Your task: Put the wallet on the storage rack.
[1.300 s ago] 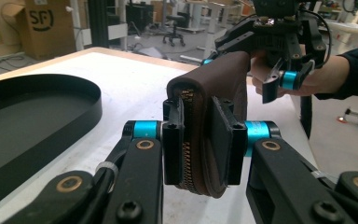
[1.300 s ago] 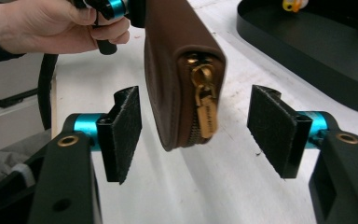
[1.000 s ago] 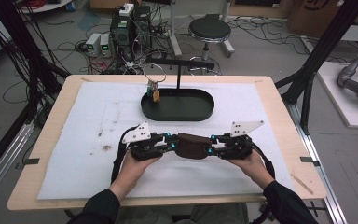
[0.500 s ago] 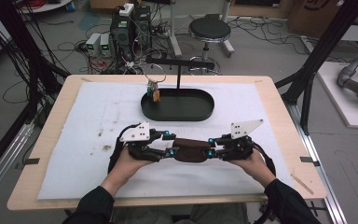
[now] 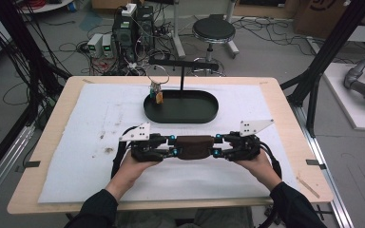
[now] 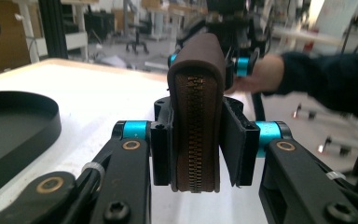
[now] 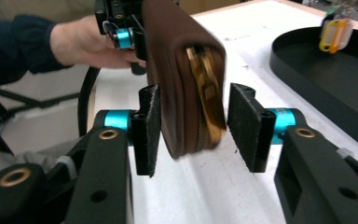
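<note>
The wallet (image 5: 194, 146) is dark brown leather with a brass zip (image 6: 196, 130), zipped shut. It hangs level and edge-on, zip edge up, just above the white surface (image 5: 90, 118), near the black tray (image 5: 180, 107) on the person's side.

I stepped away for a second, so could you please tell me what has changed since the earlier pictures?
The left gripper has just been closing on the wallet; the right gripper's jaws have just been opening, with the wallet between them. Both hands and the tray stayed put.
</note>
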### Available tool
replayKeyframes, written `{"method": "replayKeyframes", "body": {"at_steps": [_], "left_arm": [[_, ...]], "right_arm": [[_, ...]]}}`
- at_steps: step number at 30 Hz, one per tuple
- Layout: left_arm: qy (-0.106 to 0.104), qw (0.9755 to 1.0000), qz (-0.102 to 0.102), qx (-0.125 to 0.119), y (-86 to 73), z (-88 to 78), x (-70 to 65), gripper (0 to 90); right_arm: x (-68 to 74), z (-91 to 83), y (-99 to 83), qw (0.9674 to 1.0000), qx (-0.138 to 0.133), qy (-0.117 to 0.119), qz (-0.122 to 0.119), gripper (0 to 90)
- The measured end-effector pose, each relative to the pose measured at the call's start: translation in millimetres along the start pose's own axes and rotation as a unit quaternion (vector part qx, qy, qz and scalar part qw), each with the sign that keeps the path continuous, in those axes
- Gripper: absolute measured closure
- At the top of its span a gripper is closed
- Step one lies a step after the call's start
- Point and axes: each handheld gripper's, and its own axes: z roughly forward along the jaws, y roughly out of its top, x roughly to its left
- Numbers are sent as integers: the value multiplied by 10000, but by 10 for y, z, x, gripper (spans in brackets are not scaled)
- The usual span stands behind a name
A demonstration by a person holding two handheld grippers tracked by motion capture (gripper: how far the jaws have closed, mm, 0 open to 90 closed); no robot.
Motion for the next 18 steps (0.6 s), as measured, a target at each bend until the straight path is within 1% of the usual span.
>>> {"method": "replayKeyframes", "body": {"at_steps": [1,4,5,6,8,10,11,12,14,17,18], "left_arm": [[6,10000,33,-7,3,-9,1,670],[-43,9999,-18,-95,3,-7,-2,671],[-73,9999,-5,-117,4,-3,-3,671],[-72,9999,1,-122,7,0,-8,671],[-91,9999,17,-117,8,8,-14,671],[-111,9999,15,-123,7,11,-14,671],[-108,9999,25,-116,9,8,-16,671],[-110,9999,33,-110,11,3,-13,670],[-109,9999,14,-105,12,-1,-12,666],[-77,9999,29,-65,16,-1,-17,651],[-24,10000,-1,-59,18,2,-16,639]], "right_arm": [[-1,-12,3,10000,-66,1,52,546],[-4,-22,16,9997,-220,1,90,526],[1,-14,21,9997,-205,25,105,525],[4,-5,25,9998,-195,-8,70,523],[16,19,35,9998,-188,40,73,529],[26,36,46,9998,-194,94,44,585],[41,41,53,9998,-175,112,19,594],[46,48,56,9998,-179,78,-43,617],[43,46,57,9997,-188,88,-107,659],[47,40,57,9998,-148,132,-93,690],[48,39,57,9997,-153,151,-101,701]]}}
